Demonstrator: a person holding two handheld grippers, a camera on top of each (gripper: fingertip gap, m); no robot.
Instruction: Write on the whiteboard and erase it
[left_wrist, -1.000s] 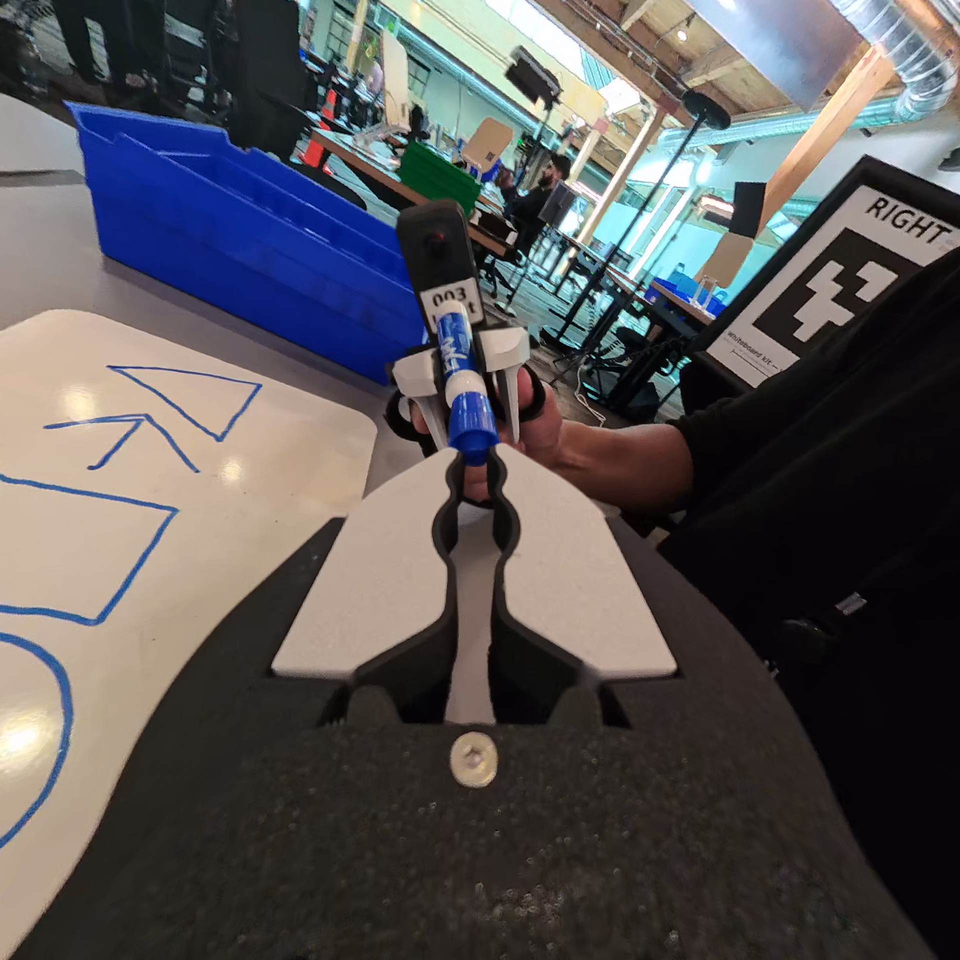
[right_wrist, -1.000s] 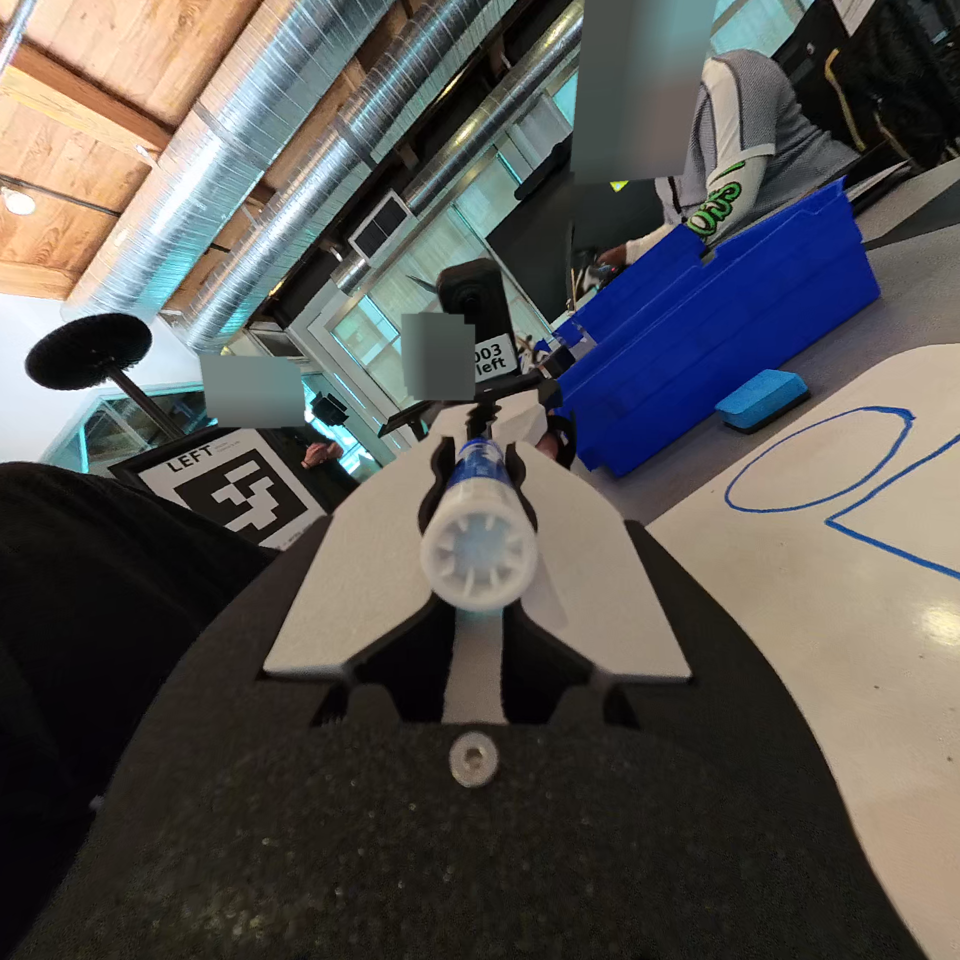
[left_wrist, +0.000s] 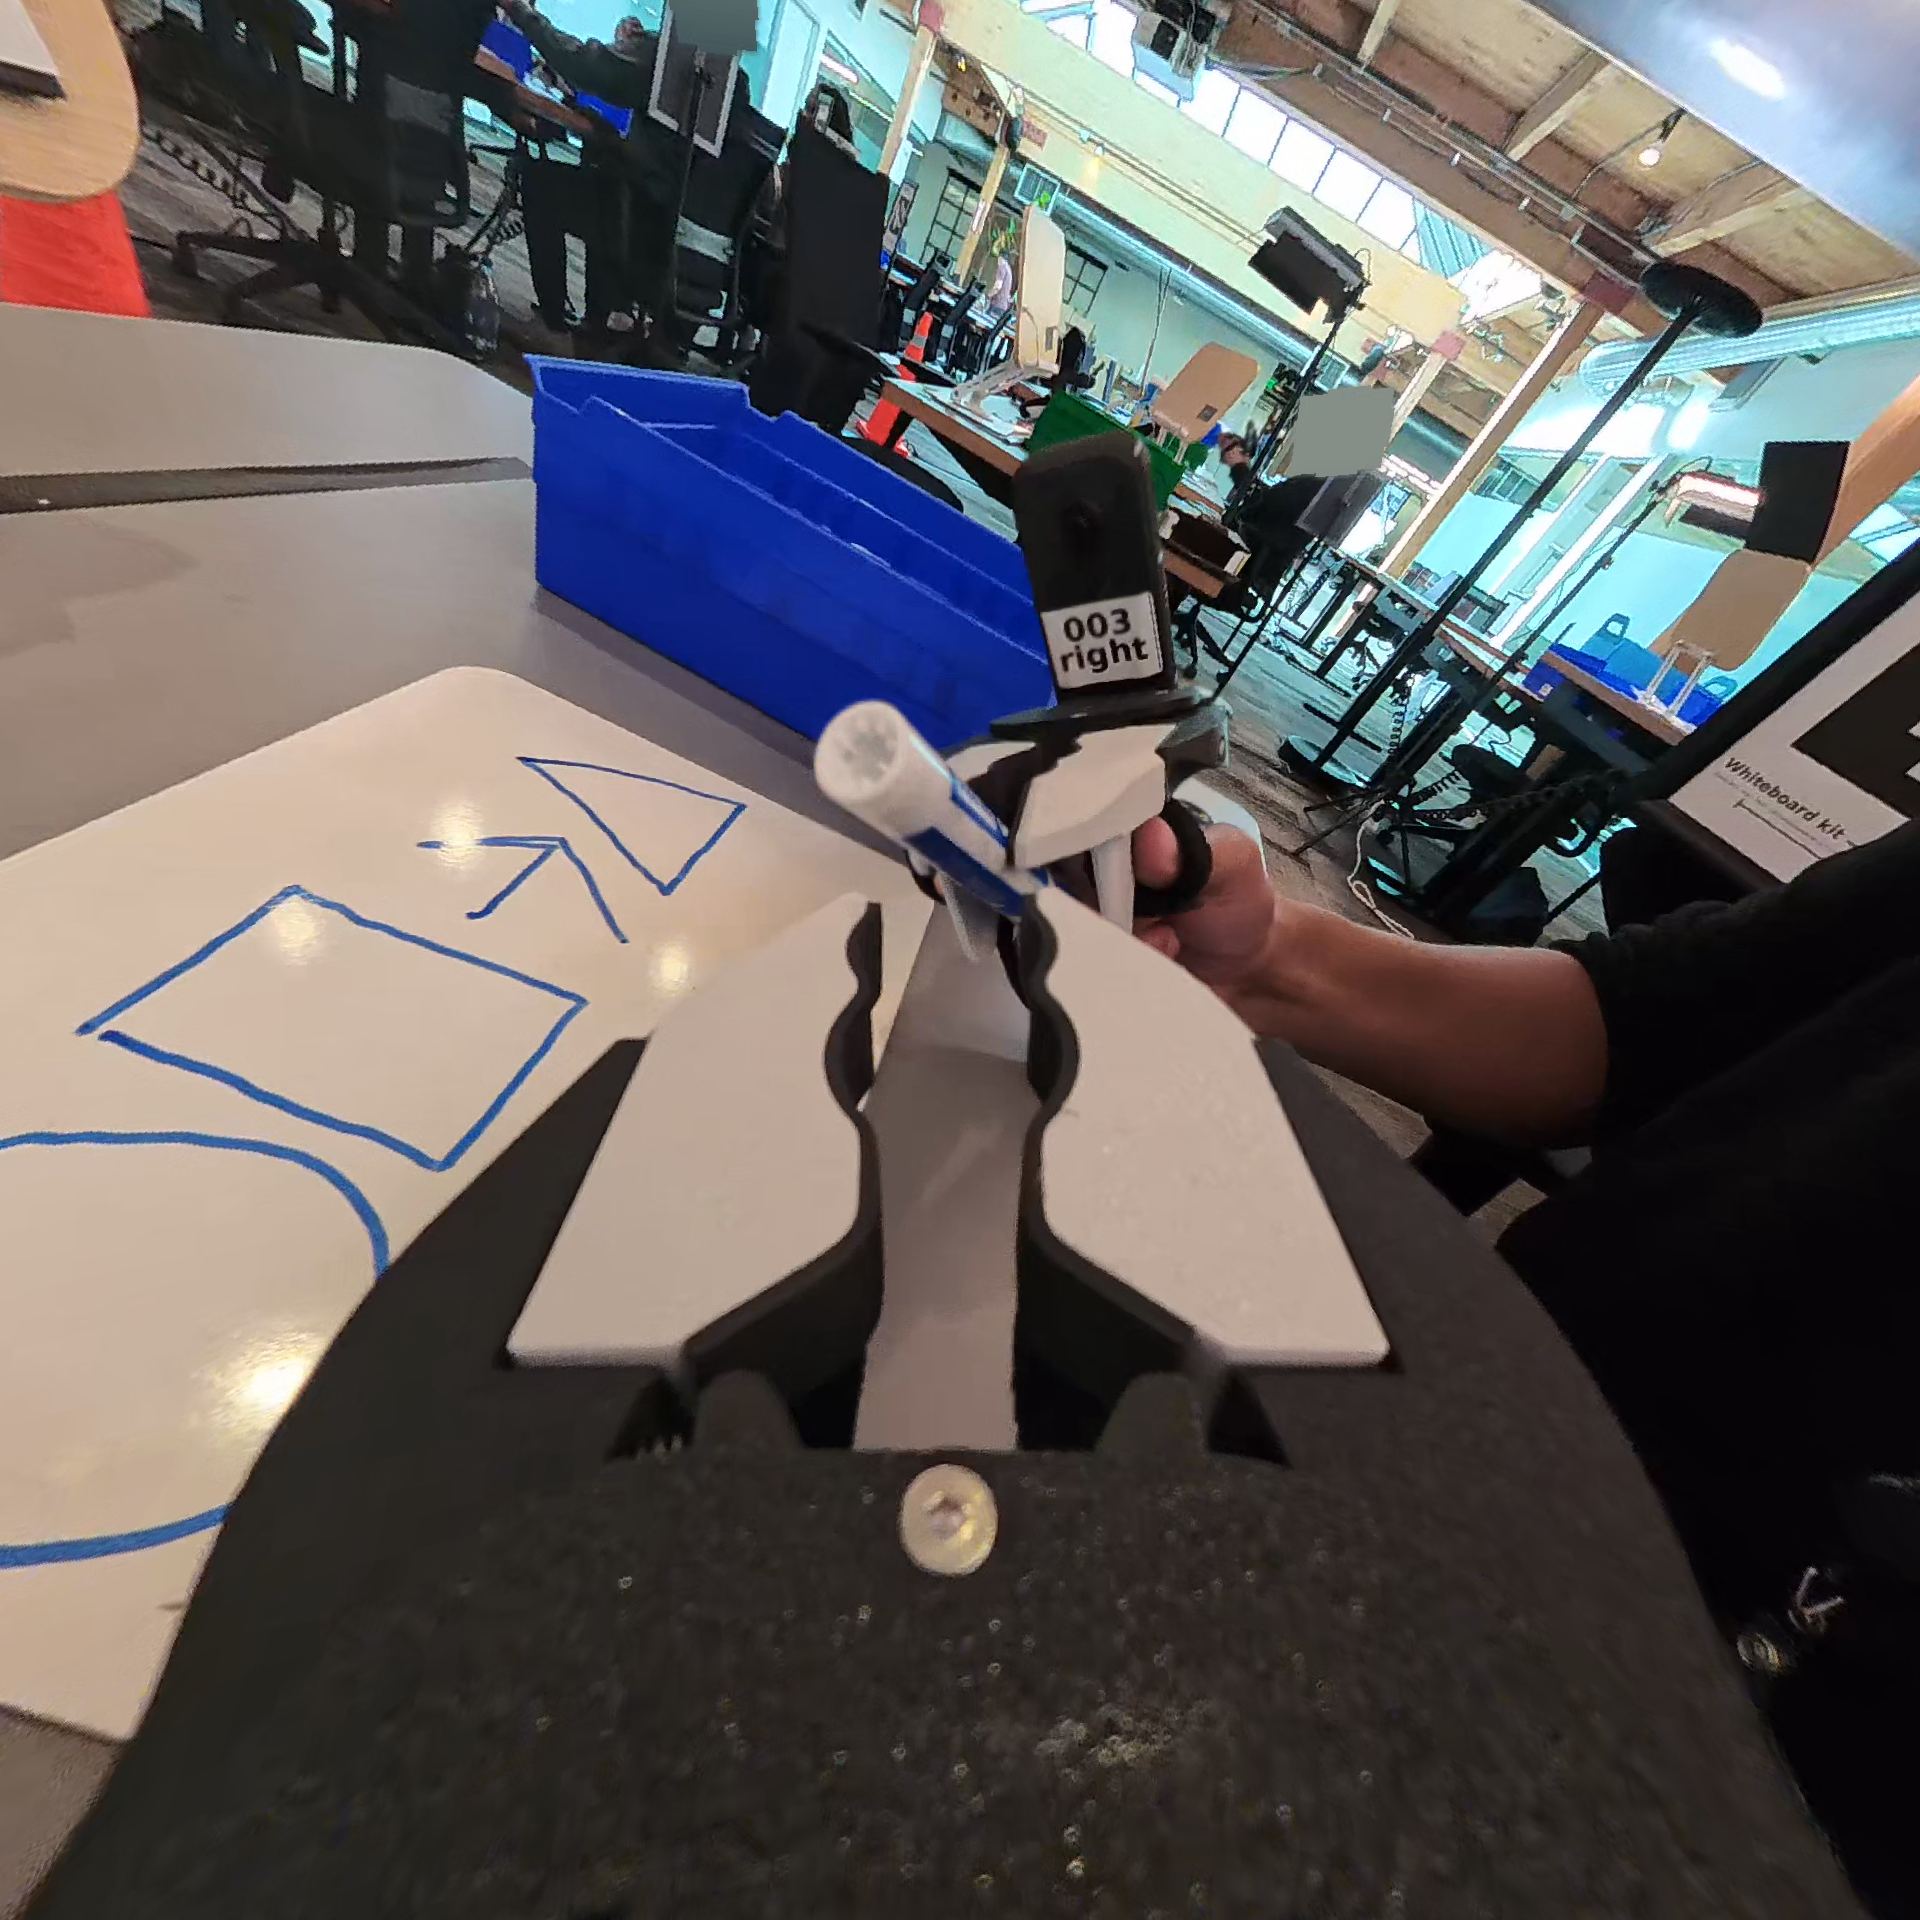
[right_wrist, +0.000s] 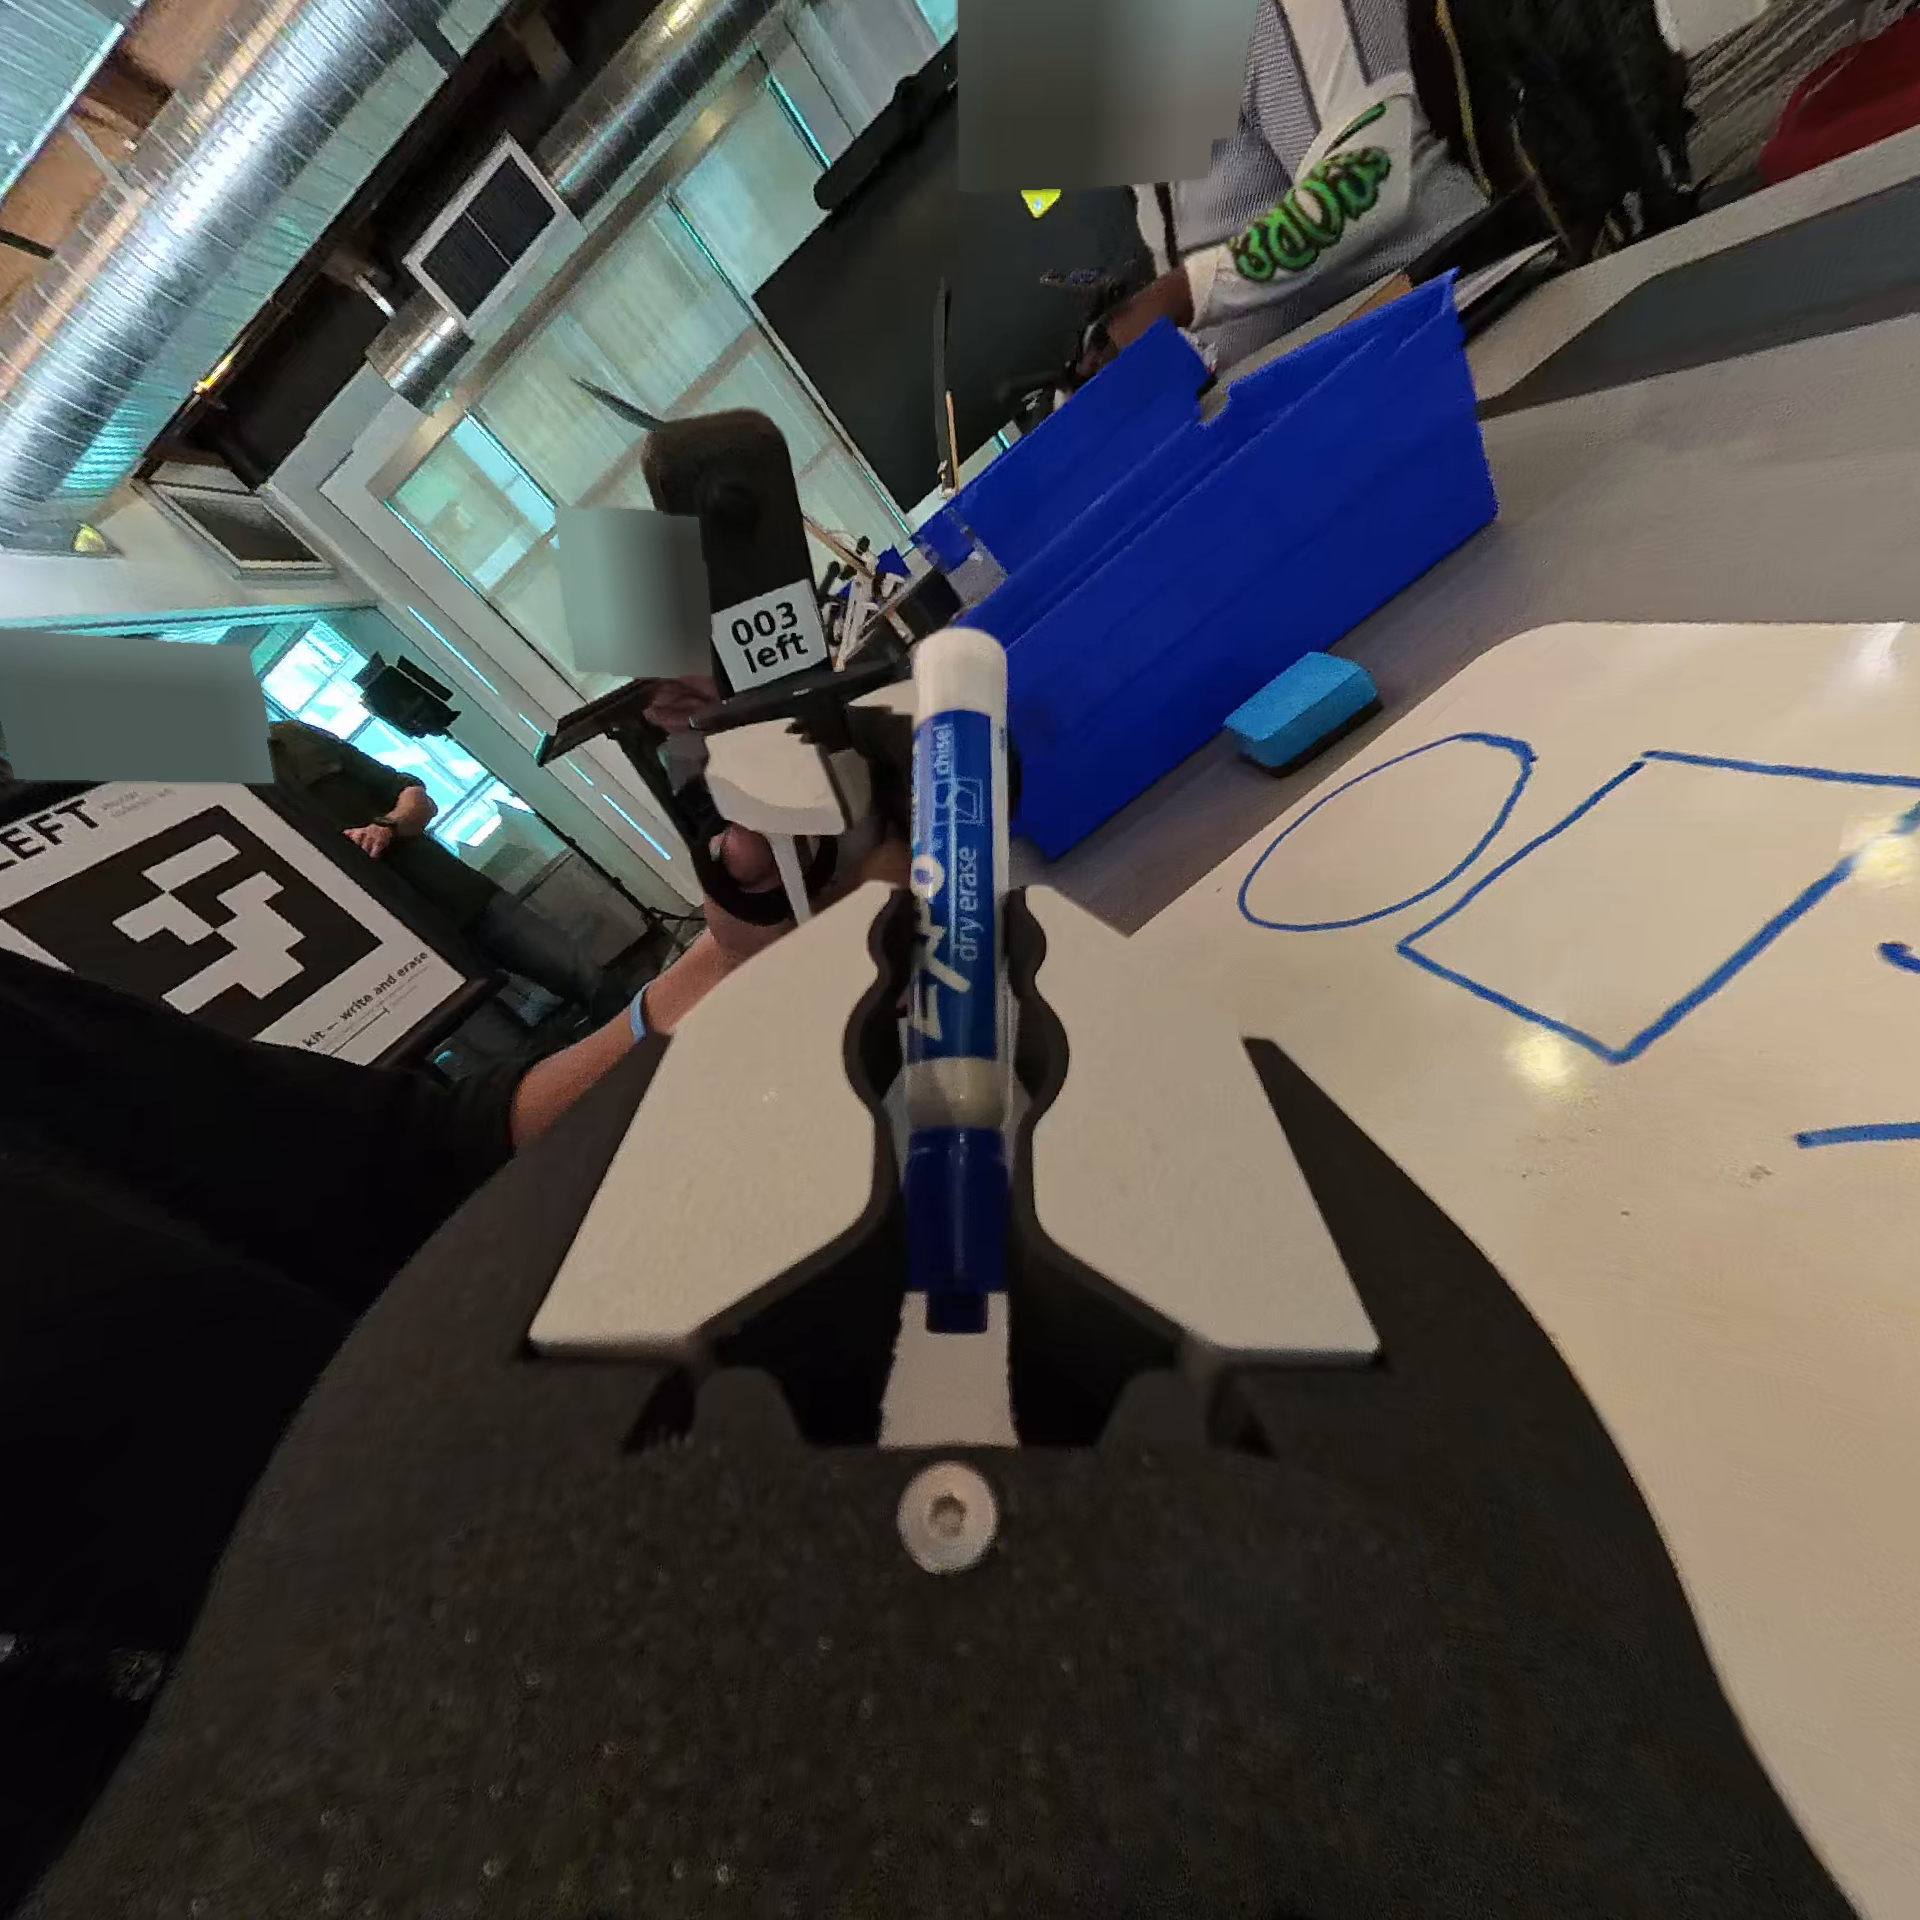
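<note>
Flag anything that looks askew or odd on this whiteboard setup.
Nothing is spilled or damaged. One oddity: the marker sits capped in the right gripper, cap end toward the wrist. The eraser lies off the whiteboard, beside the blue bin.

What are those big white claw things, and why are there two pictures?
A person holds a grabbing tool in each hand, and each tool carries its own camera, so you get two pictures. One looks along the left claw, which holds nothing. The other looks along the right claw, which pinches a blue marker with its cap on. On the grey table lies a whiteboard with blue shapes drawn on it. Beside it sit a blue eraser and a blue bin.
</note>
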